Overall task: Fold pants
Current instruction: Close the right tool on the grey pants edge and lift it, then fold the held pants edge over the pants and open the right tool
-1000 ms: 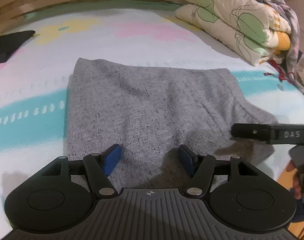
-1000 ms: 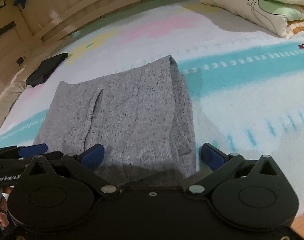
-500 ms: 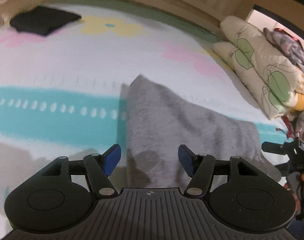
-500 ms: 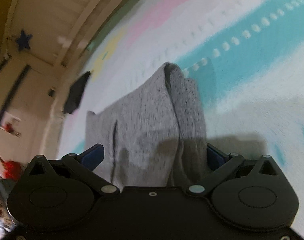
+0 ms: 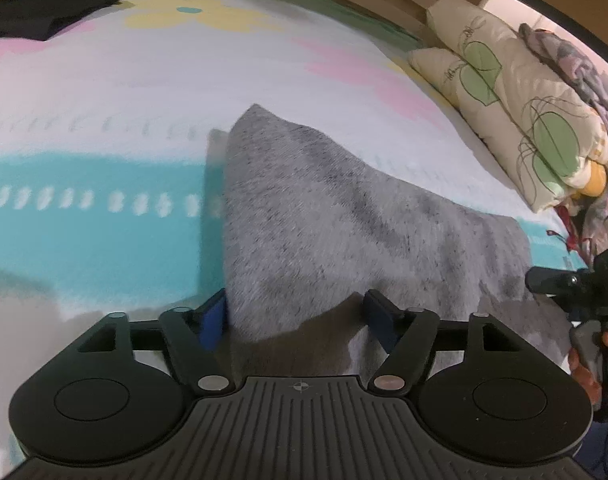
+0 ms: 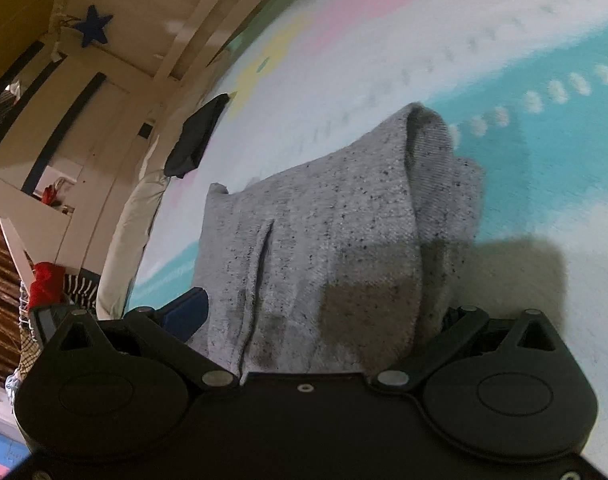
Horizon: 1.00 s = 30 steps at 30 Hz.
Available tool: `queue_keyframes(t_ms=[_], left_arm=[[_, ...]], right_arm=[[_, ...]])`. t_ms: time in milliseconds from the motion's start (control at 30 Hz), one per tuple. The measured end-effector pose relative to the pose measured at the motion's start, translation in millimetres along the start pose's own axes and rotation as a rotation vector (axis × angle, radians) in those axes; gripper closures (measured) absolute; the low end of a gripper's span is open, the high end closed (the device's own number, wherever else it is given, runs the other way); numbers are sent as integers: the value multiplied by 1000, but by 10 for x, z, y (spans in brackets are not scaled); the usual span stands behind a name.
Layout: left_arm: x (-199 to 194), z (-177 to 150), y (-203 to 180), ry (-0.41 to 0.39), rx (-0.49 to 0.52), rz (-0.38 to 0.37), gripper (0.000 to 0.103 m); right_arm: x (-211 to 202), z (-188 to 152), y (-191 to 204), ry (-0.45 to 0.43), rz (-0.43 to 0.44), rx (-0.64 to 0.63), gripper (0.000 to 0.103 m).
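The grey speckled pants (image 5: 343, 220) lie folded into a thick rectangle on the pastel bed sheet (image 5: 84, 216). My left gripper (image 5: 296, 320) is low over their near left corner, its jaws opening wide, with cloth between the blue pads and not pinched. In the right wrist view the pants (image 6: 323, 220) show a pocket slit and a rolled right edge. My right gripper (image 6: 317, 316) straddles their near right end with its jaws wide; its right pad is hidden behind the cloth. The right gripper (image 5: 563, 284) also shows at the left wrist view's right edge.
A folded black garment (image 5: 52, 8) lies at the far left of the bed. A folded leaf-print quilt (image 5: 523, 120) with a heap of clothes (image 5: 575, 64) sits at the far right. A wooden bed rail (image 6: 176, 40) runs behind. A hand (image 5: 583, 360) holds the right tool.
Both grippers have come down and closer to the pants' near edge. The left view has swung to the left corner and its jaws stand wider; the right view has tilted, with cloth between its jaws.
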<state>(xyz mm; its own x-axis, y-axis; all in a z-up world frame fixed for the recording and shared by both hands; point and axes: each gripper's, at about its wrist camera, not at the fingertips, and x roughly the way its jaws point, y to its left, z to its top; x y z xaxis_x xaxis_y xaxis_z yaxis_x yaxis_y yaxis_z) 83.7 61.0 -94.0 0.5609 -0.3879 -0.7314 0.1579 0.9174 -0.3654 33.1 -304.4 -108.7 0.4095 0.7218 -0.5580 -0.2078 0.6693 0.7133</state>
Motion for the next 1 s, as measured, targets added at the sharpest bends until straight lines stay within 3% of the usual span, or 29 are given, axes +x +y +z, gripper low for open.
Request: queue_keyframes(t_ms=[133,300,333,500,533,633,667,767,900,1000], left_arm=[[126,73,-83,17,47,-16,23],[145,62,-131,16,58,-14,24],[139,54,-136,10,52,-10,25],[57,14,-208,-18,54,32,53],[37,5,-227,-26,53,40,58],[-46,-18,-245,-59,46,56,77],[-80,-25,-245,-66,41,54,82],[-186,-21,-269,-83,45,45,86],[-329,65,-276,-82,28,29,87],[-381,197,-253,-79,-1,47,87]], right_arm=[[-16,-15,-16,-7,10,-10,0],[-50,-54,-23,-21,10,-18,0],[-42,-55,-16,-22,4,-19,0],[-2,-61,94,-26,-56,-26,1],[11,-69,142,-26,-89,-43,6],[-9,-115,240,-40,-204,-80,45],[-34,-127,226,-51,-214,-69,52],[-141,-176,108,-103,-154,44,60],[-183,-198,339,-125,-190,-23,62],[-234,-113,499,-142,-155,-37,63]])
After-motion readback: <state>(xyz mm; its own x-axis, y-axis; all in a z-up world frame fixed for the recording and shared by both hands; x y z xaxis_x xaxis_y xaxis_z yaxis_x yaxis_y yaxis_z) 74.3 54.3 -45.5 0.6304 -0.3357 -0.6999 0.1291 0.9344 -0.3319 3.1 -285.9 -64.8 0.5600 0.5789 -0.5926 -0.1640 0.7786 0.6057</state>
